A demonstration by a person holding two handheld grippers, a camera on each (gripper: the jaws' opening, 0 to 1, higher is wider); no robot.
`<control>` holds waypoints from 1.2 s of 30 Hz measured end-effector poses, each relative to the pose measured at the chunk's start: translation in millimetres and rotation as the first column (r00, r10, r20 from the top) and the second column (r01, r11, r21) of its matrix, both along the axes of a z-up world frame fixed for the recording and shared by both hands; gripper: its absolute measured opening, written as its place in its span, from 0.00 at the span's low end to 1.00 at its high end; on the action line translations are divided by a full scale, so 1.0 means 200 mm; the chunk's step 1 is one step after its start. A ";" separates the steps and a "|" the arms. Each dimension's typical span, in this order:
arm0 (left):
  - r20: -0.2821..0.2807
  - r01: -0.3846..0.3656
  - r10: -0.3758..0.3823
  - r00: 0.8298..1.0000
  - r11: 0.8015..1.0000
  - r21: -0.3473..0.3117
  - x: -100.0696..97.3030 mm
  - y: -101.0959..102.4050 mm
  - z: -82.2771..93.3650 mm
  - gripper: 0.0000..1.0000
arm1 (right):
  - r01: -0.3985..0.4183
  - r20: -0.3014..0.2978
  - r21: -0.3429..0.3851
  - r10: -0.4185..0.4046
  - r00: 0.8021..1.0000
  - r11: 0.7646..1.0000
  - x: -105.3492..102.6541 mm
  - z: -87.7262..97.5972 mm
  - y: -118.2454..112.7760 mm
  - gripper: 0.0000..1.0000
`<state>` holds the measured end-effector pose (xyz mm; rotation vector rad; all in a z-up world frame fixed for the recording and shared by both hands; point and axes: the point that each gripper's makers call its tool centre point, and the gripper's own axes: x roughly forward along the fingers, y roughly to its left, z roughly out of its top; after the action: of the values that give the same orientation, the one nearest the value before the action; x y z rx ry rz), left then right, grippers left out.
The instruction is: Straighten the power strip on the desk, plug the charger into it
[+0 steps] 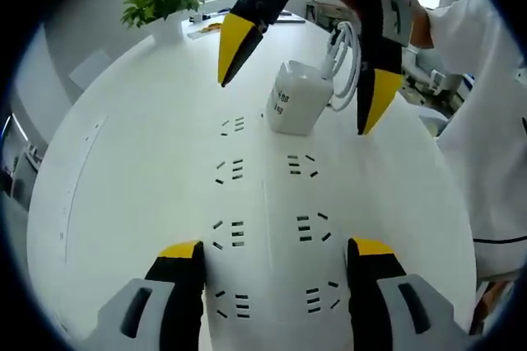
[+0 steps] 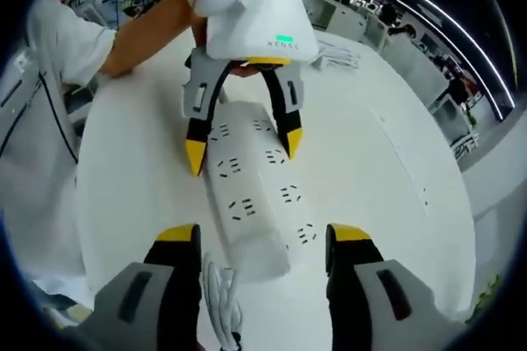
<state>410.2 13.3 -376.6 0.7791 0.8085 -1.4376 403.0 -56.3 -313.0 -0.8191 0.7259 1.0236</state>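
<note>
A white power strip (image 1: 268, 236), with paired socket rows, is seen lengthwise mid-tabletop (image 1: 123, 161), between the spread left gripper (image 1: 276, 273). The charger (image 1: 298, 97) stands seemingly at its end; the right gripper (image 2: 255, 252) is parted.

Left gripper (image 1: 276, 285): two black jaws capped with yellow tips, each rising from a grey moulded housing with a dark slot.
Left gripper, seen from the right gripper view (image 2: 243, 152): white rounded casing with a small green mark and faint grey lettering; grey jaw mounts with slots; black curved jaws ending in yellow points.
Right gripper (image 2: 261, 264): black jaws with yellow caps, grey slotted housings below.
Right gripper, seen from the left gripper view (image 1: 300, 104): white-grey body, black arched jaws, long yellow pointed tips.
Person's clothing (image 1: 482, 145): white garment with a thin dark seam line; short white sleeve (image 2: 62, 42).
</note>
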 end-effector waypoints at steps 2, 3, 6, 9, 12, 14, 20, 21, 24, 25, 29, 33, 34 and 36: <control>0.000 0.000 0.000 1.000 1.000 0.000 0.00 0.00 0.00 0.72 | 0.008 0.004 0.016 -0.008 1.000 1.000 0.00 0.00 0.00 0.63; 0.000 0.000 0.000 1.000 1.000 0.000 0.00 0.00 0.00 0.72 | 0.015 0.007 0.030 -0.015 1.000 0.999 0.01 0.01 0.00 0.64; 0.000 0.000 0.000 1.000 1.000 -0.001 0.00 0.00 0.00 0.72 | 0.033 0.004 0.062 -0.034 0.999 0.998 0.01 0.03 0.01 0.67; -0.001 0.000 0.000 1.000 1.000 -0.002 0.00 0.00 0.00 0.72 | 0.050 0.008 0.092 -0.051 0.999 0.995 0.01 0.04 0.00 0.69; -0.001 0.001 -0.001 1.000 1.000 -0.006 0.00 0.00 0.00 0.72 | 0.060 0.030 0.117 -0.064 0.998 0.991 0.03 0.05 0.00 0.77; -0.001 0.001 -0.001 1.000 1.000 -0.006 0.00 0.00 0.00 0.72 | 0.079 0.027 0.135 -0.083 0.996 0.988 0.03 0.06 -0.01 0.78; -0.001 0.001 -0.001 1.000 1.000 -0.007 0.00 0.00 0.00 0.72 | 0.135 -0.001 0.200 -0.137 0.991 0.971 0.02 0.07 -0.02 0.84; -0.001 0.001 -0.001 1.000 1.000 -0.009 0.00 0.00 0.00 0.72 | 0.145 -0.002 0.213 -0.148 0.989 0.966 0.02 0.07 -0.03 0.86; -0.001 0.003 -0.003 1.000 1.000 -0.012 -0.01 -0.01 0.00 0.72 | 0.190 -0.005 0.259 -0.195 0.981 0.947 0.03 0.09 -0.04 0.91; -0.001 0.003 -0.003 1.000 1.000 -0.012 -0.01 -0.01 0.00 0.72 | 0.198 -0.005 0.270 -0.204 0.979 0.942 0.03 0.09 -0.05 0.91; -0.001 0.005 -0.005 1.000 1.000 -0.014 -0.01 -0.01 0.00 0.72 | 0.230 -0.019 0.320 -0.236 0.971 0.919 0.03 0.11 -0.06 0.94; -0.003 -0.009 0.009 1.000 1.000 -0.005 -0.01 -0.01 -0.01 0.73 | 0.249 -0.022 0.375 -0.260 0.965 0.893 0.02 0.13 -0.07 0.95; -0.002 0.001 -0.001 1.000 1.000 -0.019 -0.01 -0.01 -0.01 0.73 | 0.260 -0.027 0.389 -0.271 0.962 0.884 0.02 0.13 -0.07 0.95; -0.003 0.005 -0.005 1.000 1.000 -0.026 -0.01 -0.02 -0.01 0.73 | 0.271 -0.033 0.407 -0.283 0.959 0.872 0.02 0.12 -0.08 0.96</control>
<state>408.6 10.0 -379.3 0.7600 0.7896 -1.4519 407.4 -72.5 -289.7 -0.3505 0.5574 0.8585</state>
